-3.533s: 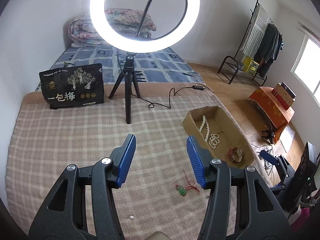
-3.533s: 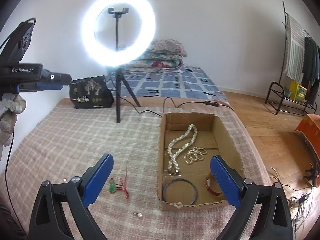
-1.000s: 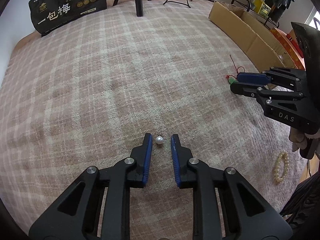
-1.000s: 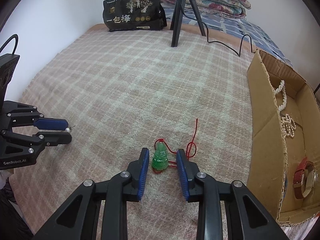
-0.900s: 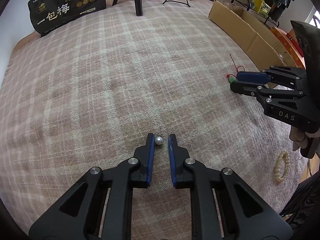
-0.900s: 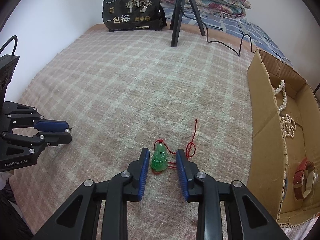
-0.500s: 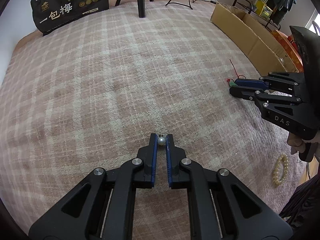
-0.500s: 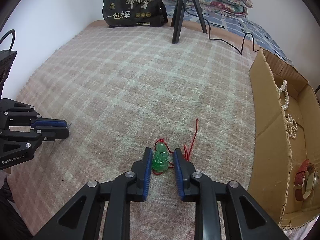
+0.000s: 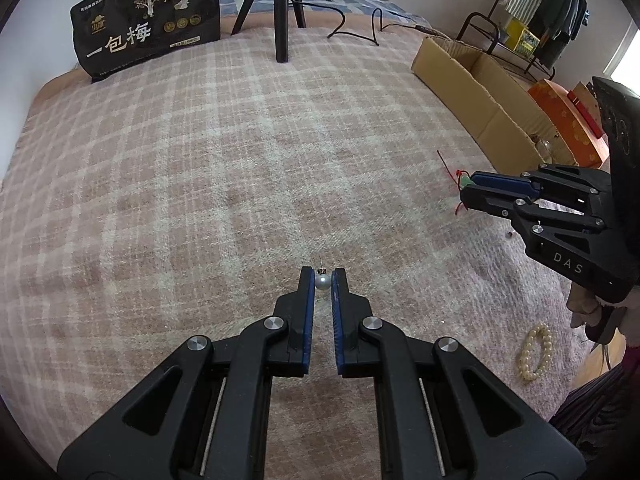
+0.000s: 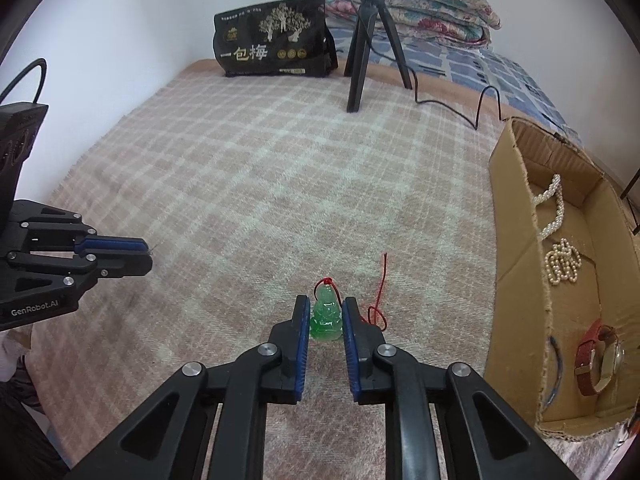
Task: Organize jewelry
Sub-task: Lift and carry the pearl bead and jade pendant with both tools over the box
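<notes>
A small pearl earring (image 9: 322, 281) is pinched between the blue pads of my left gripper (image 9: 322, 274), just above the pink plaid blanket (image 9: 200, 184). In the right wrist view my right gripper (image 10: 326, 304) is shut on a green jade pendant (image 10: 326, 316), with its red cord (image 10: 380, 296) trailing on the blanket to the right. The left gripper (image 10: 146, 256) shows at the left edge there, and the right gripper (image 9: 466, 186) shows at the right edge of the left wrist view. An open cardboard box (image 10: 516, 240) lies to the right, holding pearl necklaces (image 10: 554, 208) and a brown-strapped watch (image 10: 600, 360).
A pearl bracelet (image 9: 536, 354) lies loose on the blanket near its right edge. A black printed bag (image 10: 276, 44) and a tripod (image 10: 364, 40) with its cable stand at the far end. Folded bedding lies behind them.
Both grippers came down to the blanket and shut: the left on the pearl earring, the right on the green pendant. Over the last half second little has moved.
</notes>
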A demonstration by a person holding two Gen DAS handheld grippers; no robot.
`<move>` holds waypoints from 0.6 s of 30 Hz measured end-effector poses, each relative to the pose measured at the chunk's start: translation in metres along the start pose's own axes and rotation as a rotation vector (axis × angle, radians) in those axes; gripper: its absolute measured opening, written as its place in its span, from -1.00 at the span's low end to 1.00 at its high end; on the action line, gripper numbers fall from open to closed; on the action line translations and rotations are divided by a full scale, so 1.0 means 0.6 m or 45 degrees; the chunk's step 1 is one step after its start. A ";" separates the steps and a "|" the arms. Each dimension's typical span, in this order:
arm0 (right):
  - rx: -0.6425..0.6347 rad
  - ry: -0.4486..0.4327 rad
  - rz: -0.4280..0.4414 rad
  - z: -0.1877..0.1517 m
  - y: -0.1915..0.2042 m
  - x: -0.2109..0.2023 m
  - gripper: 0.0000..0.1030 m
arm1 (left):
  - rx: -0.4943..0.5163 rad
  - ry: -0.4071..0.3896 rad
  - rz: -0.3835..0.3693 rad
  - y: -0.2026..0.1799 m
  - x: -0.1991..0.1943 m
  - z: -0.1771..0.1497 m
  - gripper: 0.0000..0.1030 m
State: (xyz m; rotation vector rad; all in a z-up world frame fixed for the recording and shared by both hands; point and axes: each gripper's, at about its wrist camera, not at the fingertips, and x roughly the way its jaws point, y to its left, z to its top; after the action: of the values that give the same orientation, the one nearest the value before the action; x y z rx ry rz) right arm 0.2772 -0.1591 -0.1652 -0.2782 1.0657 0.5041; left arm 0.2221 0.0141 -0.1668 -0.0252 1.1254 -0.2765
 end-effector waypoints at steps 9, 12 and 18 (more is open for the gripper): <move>0.039 -0.132 -0.010 0.016 -0.013 -0.073 -0.72 | -0.020 -0.060 -0.034 -0.006 -0.031 0.012 -0.88; 0.057 -0.175 -0.008 0.018 -0.019 -0.097 -0.72 | -0.020 -0.072 -0.044 -0.010 -0.038 0.016 -0.88; 0.086 -0.268 -0.017 0.027 -0.034 -0.147 -0.72 | -0.007 -0.097 -0.059 -0.024 -0.047 0.023 -0.88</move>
State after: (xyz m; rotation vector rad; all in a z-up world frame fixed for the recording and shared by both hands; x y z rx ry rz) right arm 0.2658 -0.1919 -0.0798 -0.1689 0.8739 0.4735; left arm 0.2204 0.0050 -0.1337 -0.0662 1.0509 -0.3111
